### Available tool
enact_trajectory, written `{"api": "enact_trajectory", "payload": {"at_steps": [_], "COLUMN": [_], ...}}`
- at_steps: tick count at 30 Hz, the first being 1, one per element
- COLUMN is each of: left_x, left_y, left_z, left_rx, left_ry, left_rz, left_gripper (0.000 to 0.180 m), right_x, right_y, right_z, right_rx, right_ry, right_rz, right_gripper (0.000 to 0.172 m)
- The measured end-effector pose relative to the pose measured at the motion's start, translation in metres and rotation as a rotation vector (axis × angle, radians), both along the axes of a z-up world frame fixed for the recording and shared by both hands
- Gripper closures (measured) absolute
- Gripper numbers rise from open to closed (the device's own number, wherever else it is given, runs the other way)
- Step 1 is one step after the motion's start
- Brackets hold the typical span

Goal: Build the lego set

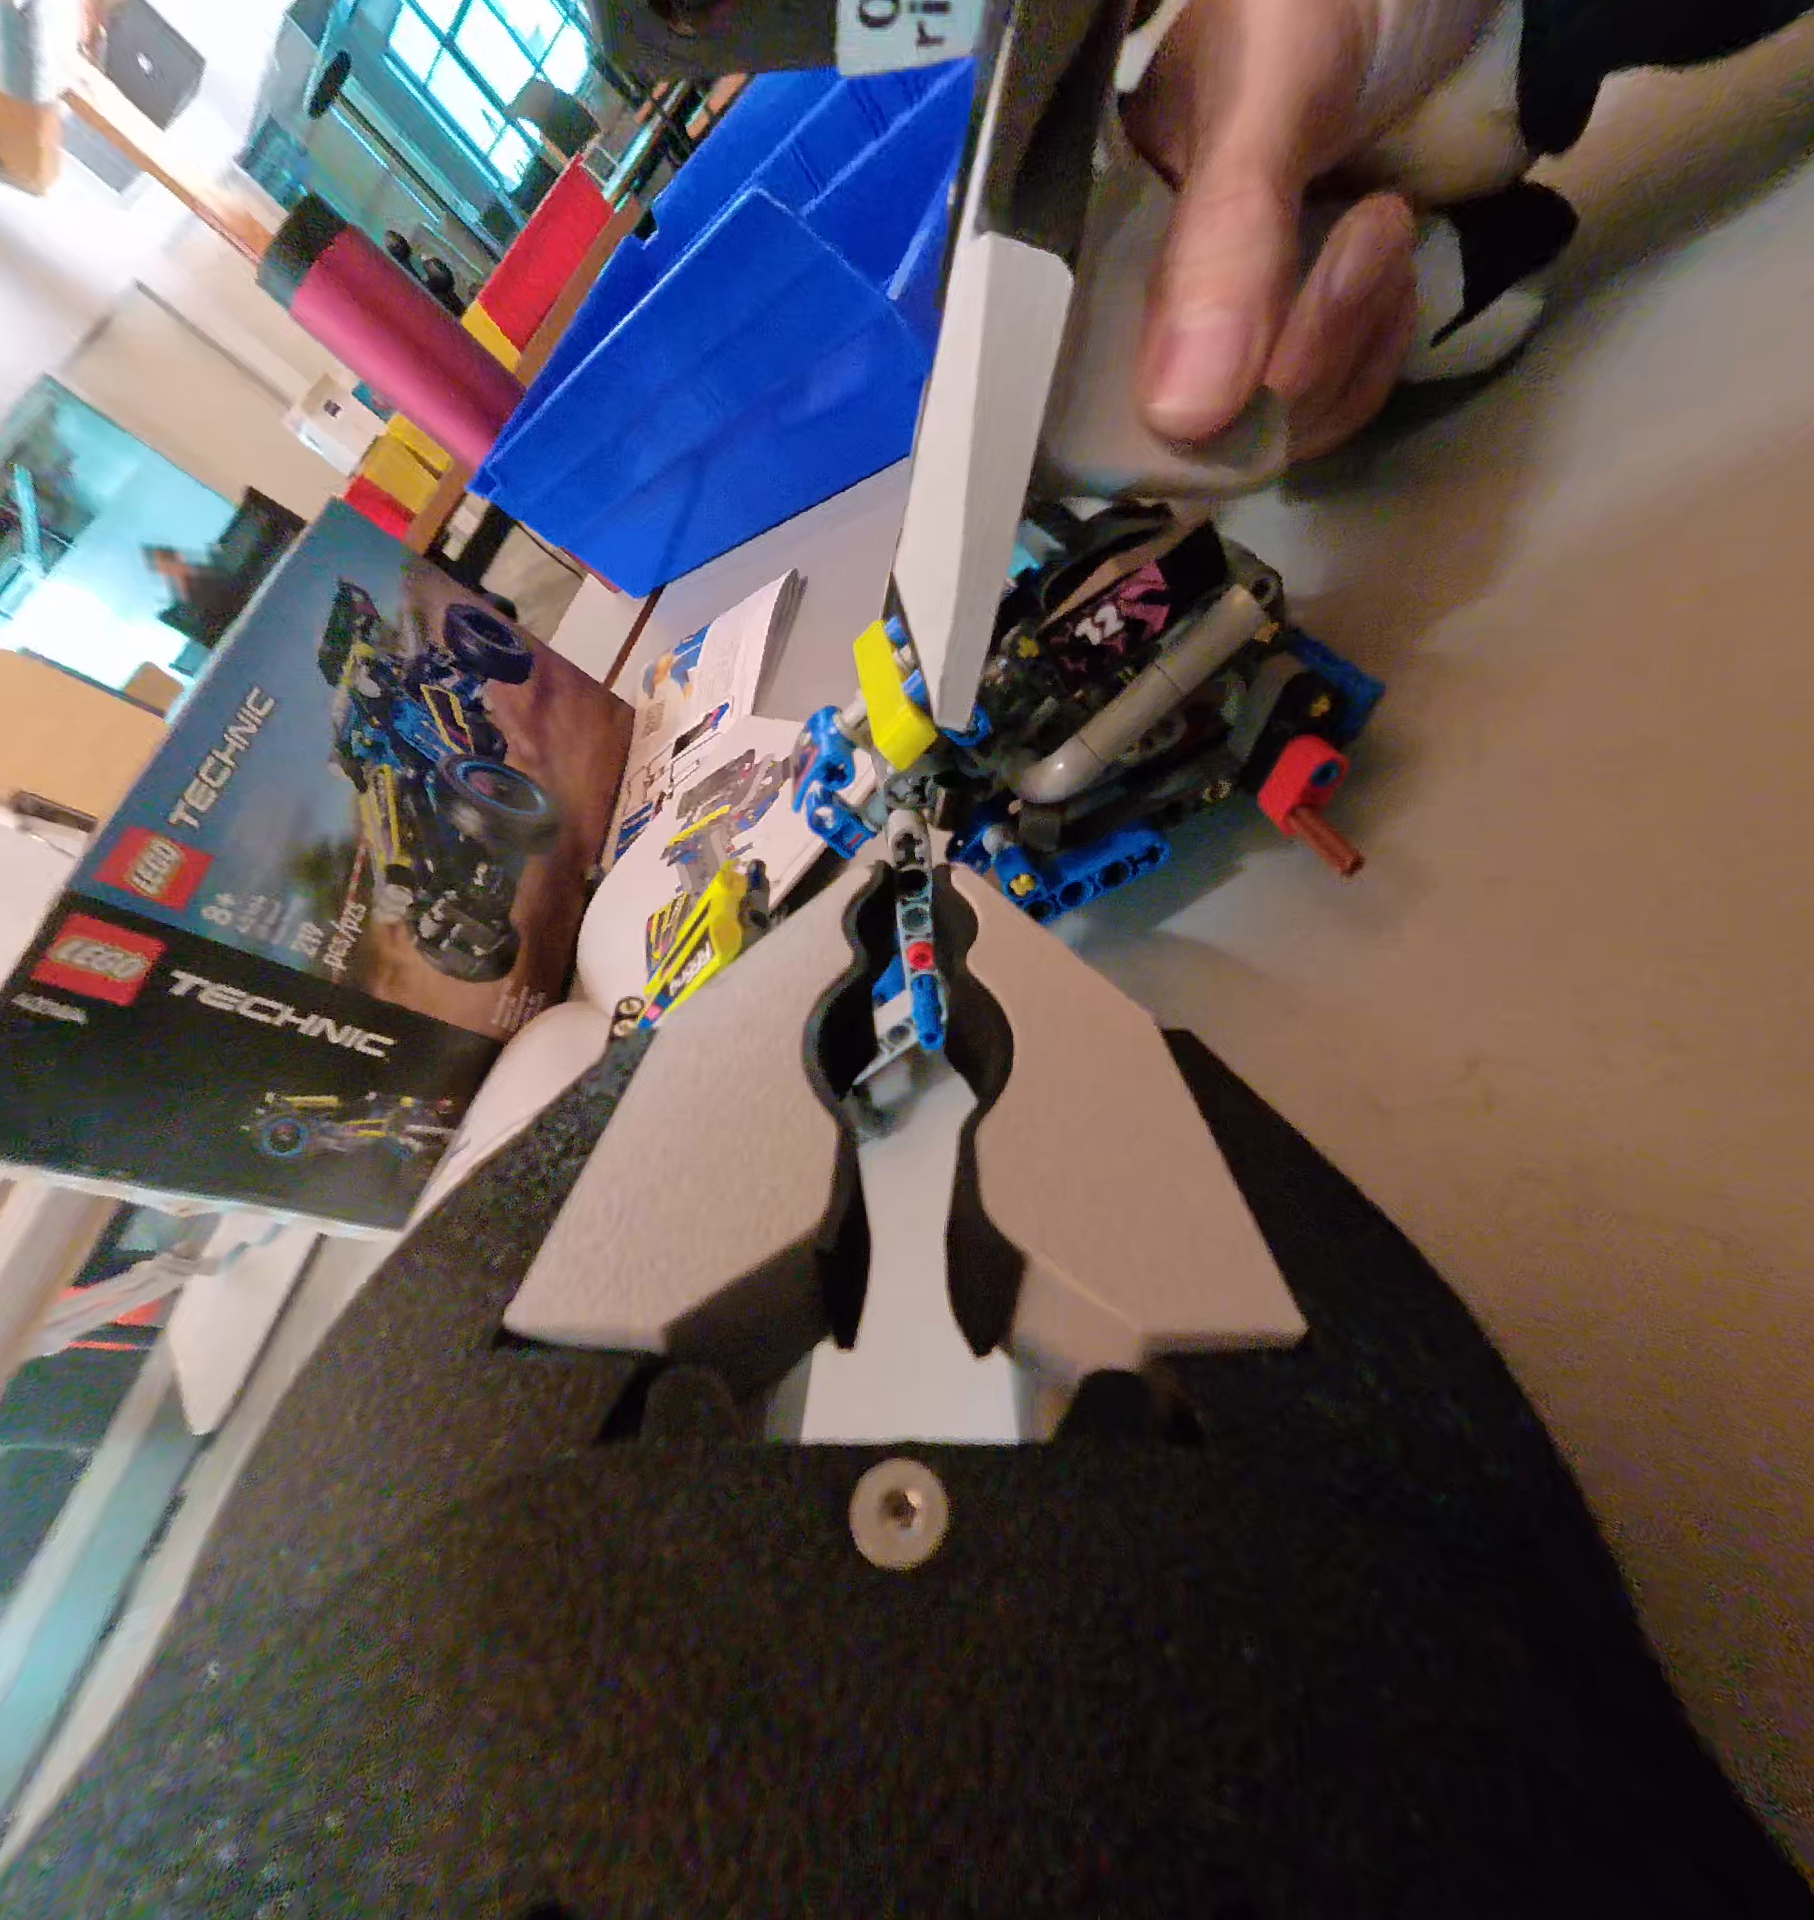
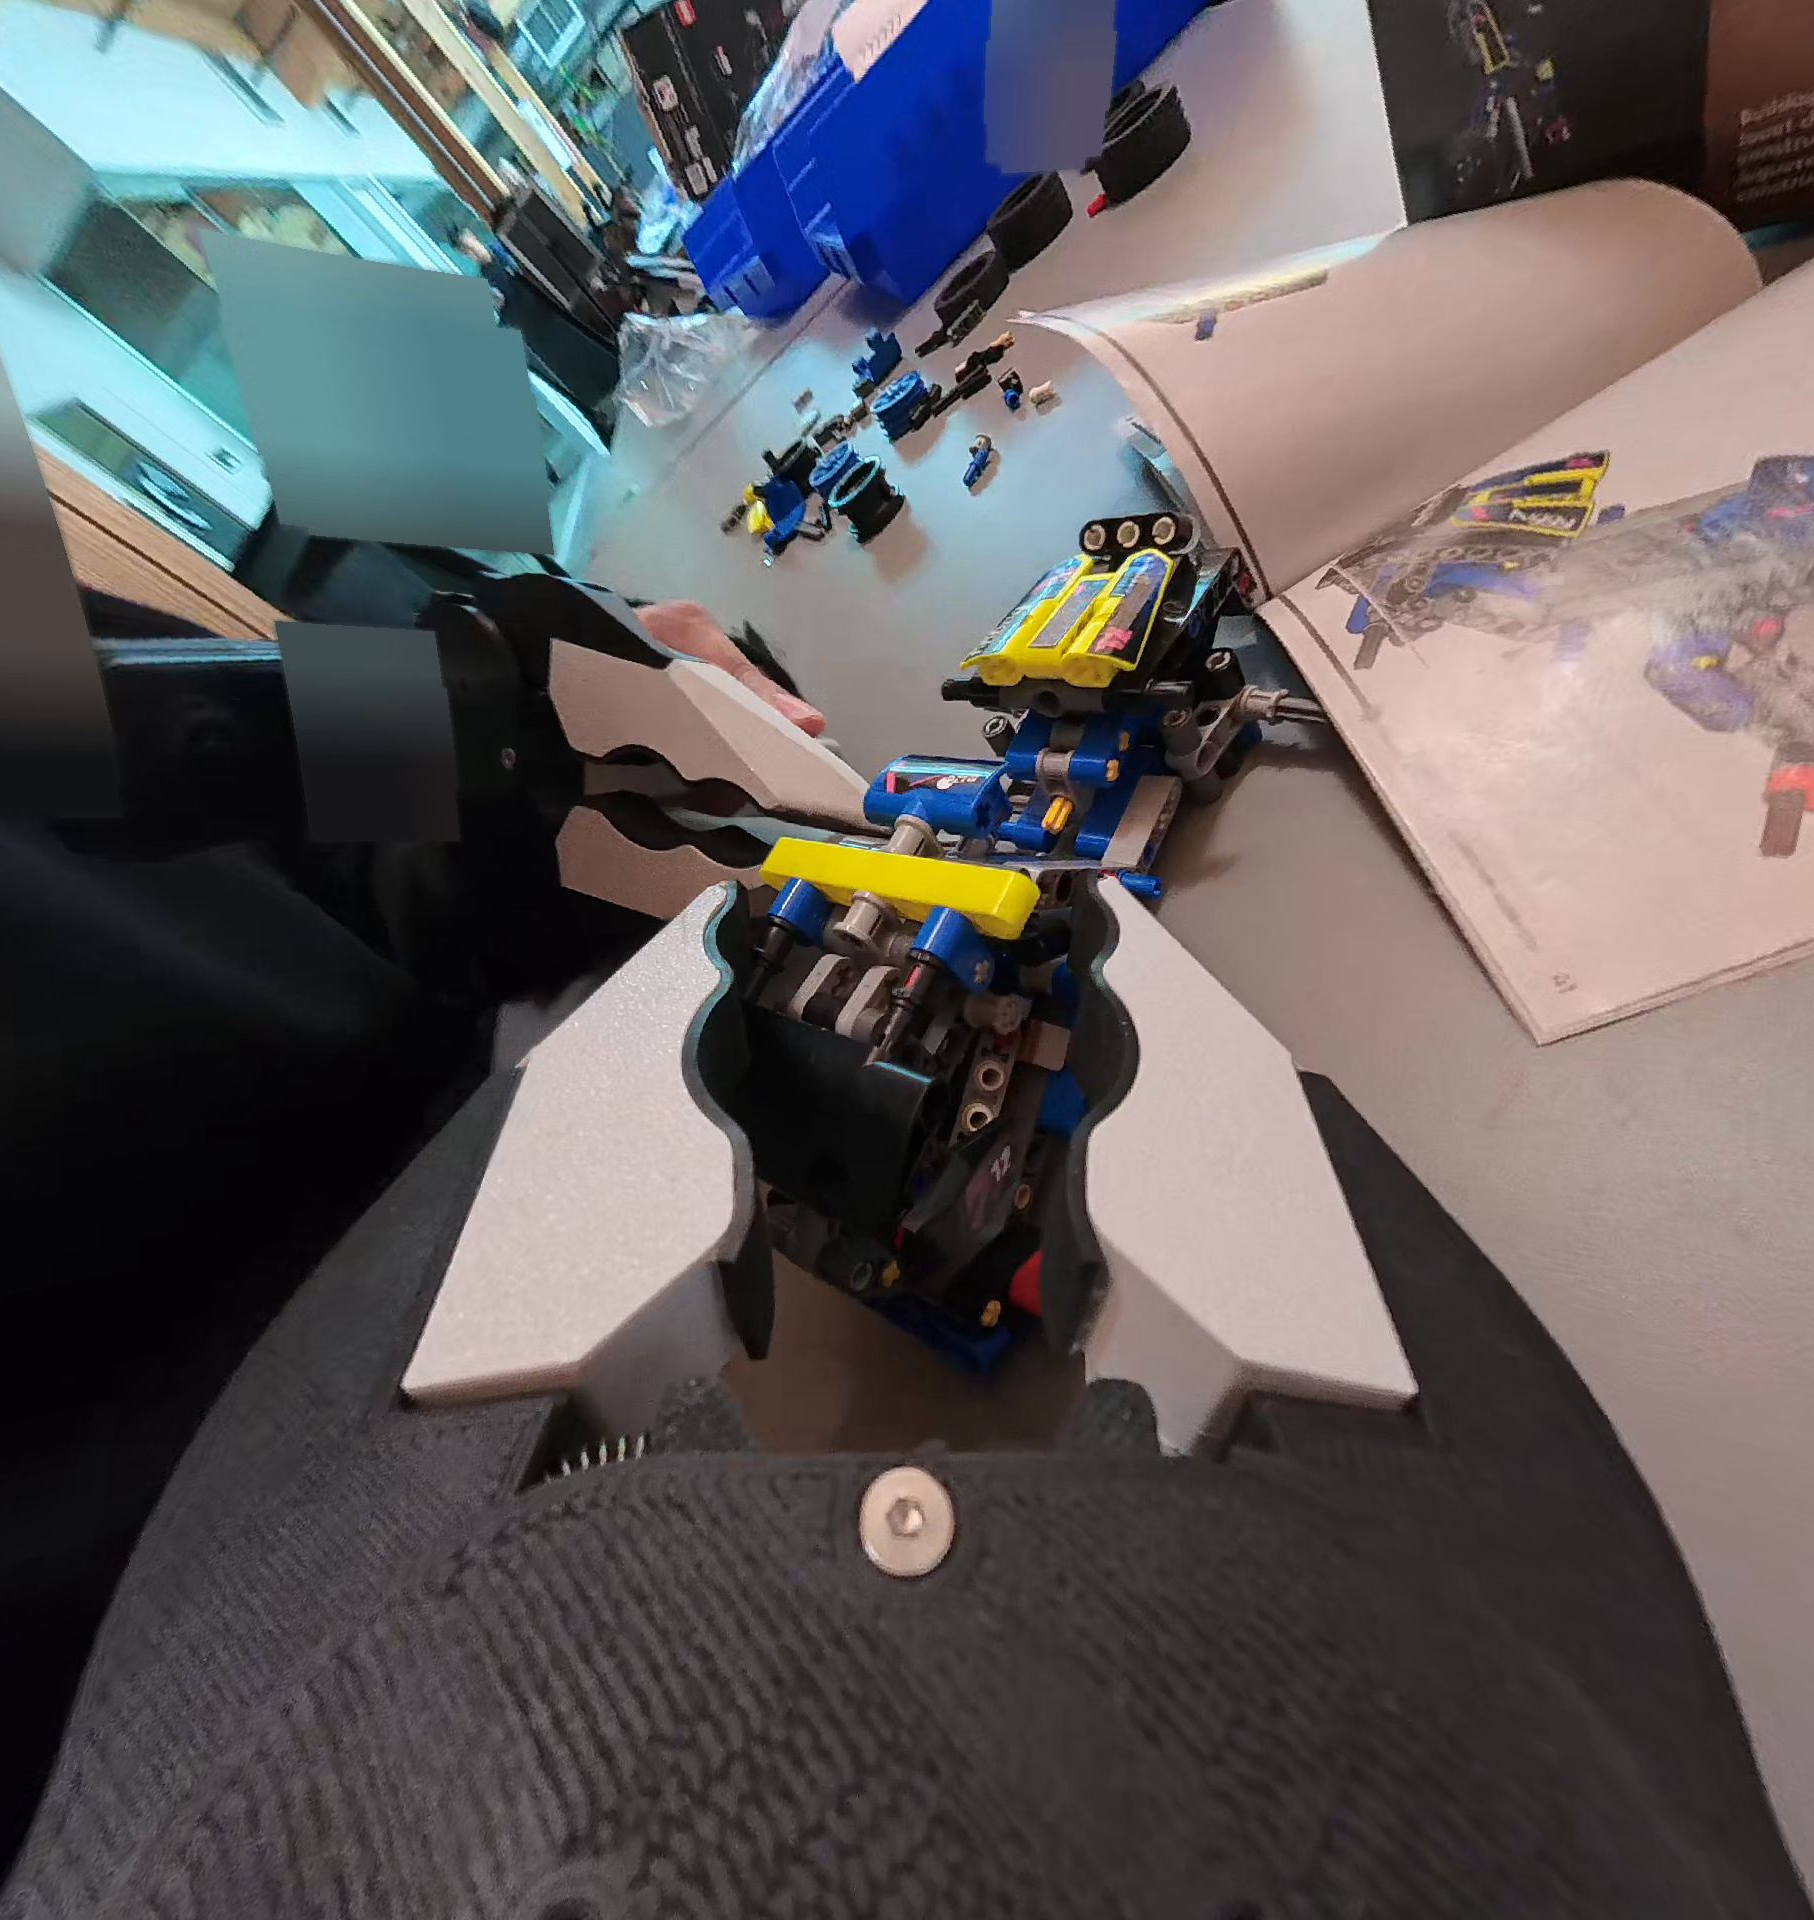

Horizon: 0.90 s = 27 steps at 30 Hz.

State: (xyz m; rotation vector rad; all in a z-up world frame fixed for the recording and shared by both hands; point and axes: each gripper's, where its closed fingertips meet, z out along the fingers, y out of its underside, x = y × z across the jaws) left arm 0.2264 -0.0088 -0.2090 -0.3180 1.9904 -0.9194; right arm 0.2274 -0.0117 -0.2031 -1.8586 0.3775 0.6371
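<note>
Beside the printed toy box [image 1: 290, 862], the right gripper [image 2: 908, 914] clamps the brick car [image 2: 934, 1091].

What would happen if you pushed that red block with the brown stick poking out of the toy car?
The red block on its brown stick would probably slide or pop off; it seems joined only there. The toy car looks stiff and light, and likely would not roll, since no wheels show.
</note>
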Motion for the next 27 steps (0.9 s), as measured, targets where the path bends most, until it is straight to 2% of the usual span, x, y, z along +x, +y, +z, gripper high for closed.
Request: {"api": "enact_trajectory", "payload": {"at_steps": [8, 17, 20, 24, 27], "left_x": [-0.0001, -0.0043, -0.0029, -0.0028, -0.0023], "left_y": [-0.0016, -0.0032, -0.0036, -0.0042, -0.0042], "left_z": [0.0019, -0.0020, -0.0021, -0.0034, -0.0031], "left_rx": [-0.116, 0.127, 0.153, 0.264, 0.240], "left_ry": [0.102, -0.119, -0.145, -0.233, -0.219], "left_rz": [-0.064, -0.133, -0.130, -0.147, -0.151], "left_gripper": [0.177, 0.176, 0.176, 0.176, 0.176], "right_x": [-0.0002, 0.0000, 0.0018, 0.0021, 0.0023], "right_y": [0.0000, -0.0002, -0.0004, -0.0003, -0.0002], "right_z": [0.0006, -0.0002, -0.0004, -0.0007, -0.0005], "right_rx": [0.005, 0.005, 0.006, 0.003, 0.004], "right_ry": [0.009, 0.048, 0.058, 0.054, 0.055], "right_rz": [0.006, 0.015, 0.006, 0.001, -0.001], "right_gripper": [0.111, 0.115, 0.115, 0.115, 0.115]}}
